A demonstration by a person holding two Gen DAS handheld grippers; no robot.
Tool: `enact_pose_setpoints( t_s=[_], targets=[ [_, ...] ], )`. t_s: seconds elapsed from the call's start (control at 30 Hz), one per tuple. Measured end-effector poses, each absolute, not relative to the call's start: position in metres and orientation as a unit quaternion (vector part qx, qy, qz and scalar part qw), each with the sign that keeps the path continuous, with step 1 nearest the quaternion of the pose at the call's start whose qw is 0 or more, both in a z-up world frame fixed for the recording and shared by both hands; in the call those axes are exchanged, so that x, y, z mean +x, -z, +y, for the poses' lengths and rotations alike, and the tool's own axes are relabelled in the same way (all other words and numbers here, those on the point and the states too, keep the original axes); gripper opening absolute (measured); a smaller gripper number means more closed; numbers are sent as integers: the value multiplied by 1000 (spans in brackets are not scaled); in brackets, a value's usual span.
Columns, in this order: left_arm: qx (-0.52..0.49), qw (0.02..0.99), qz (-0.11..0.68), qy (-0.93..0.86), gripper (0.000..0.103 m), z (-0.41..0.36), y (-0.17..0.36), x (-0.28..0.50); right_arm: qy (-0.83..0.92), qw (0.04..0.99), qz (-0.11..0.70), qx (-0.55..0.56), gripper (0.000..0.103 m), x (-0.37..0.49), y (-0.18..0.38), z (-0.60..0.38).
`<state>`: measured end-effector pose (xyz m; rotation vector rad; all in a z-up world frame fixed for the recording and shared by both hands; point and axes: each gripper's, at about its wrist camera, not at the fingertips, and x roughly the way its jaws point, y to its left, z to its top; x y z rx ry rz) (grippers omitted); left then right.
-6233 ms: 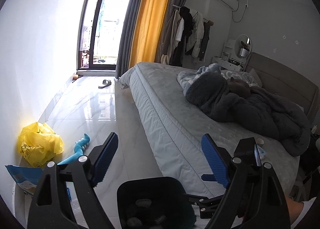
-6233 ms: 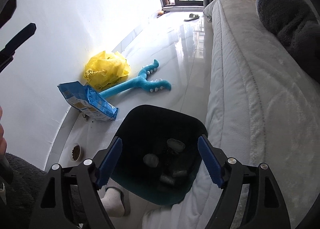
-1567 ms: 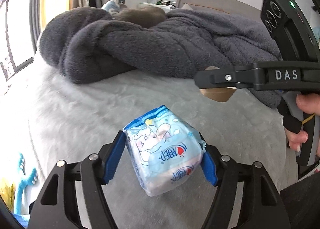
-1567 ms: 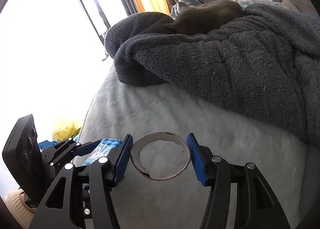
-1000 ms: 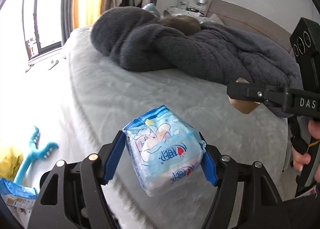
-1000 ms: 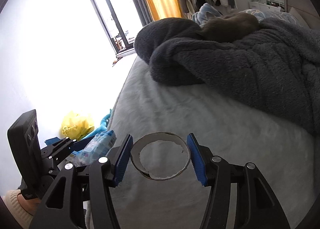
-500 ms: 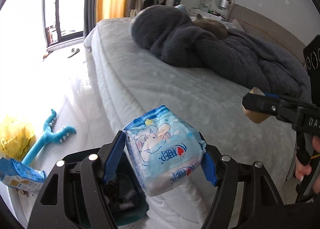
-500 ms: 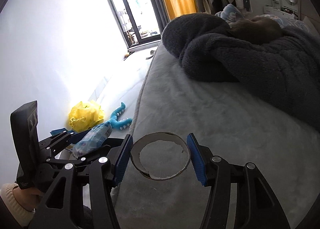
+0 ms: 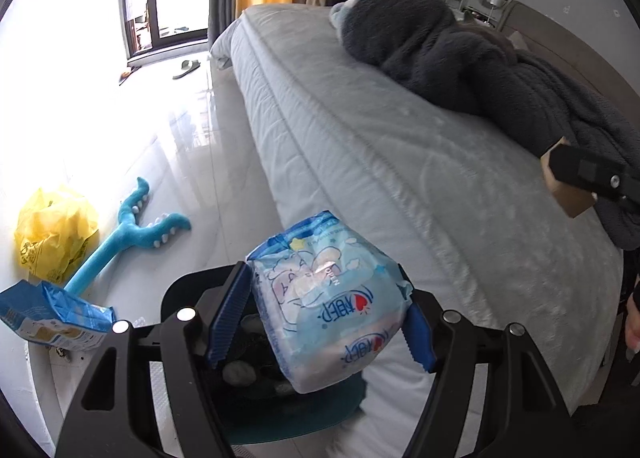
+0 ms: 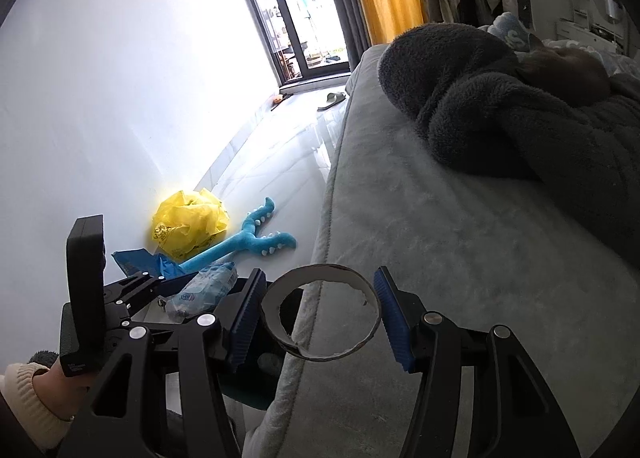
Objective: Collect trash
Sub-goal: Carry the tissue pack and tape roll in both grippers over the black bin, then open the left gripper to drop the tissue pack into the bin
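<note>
Left gripper (image 9: 326, 316) clamps my tissue pack (image 9: 326, 306) right above the black bin (image 9: 188, 290) for dropping, while my right gripper (image 10: 320, 314) pinches the cardboard ring (image 10: 320, 312) over the bed (image 10: 440, 258) edge.

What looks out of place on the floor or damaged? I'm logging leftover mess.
By the wall, a crumpled yellow bag, a torn-open blue packet and a blue plush toy lie scattered. The cardboard ring in the right claw has a ragged, torn edge.
</note>
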<state>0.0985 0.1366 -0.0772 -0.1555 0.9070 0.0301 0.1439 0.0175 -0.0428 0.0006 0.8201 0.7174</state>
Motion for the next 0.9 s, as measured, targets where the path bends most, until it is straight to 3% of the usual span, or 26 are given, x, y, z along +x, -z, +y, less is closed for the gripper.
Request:
enact_pose_setpoints(
  t_s=[0.57,0.9],
  targets=[
    [-130,834,535,-39,72,208,135,80,-387,831,397,-23,57,141,53,103],
    [-150,816,557,-42,83,232,146,73,-400,818,411,-41,57,138,69,144]
  ],
)
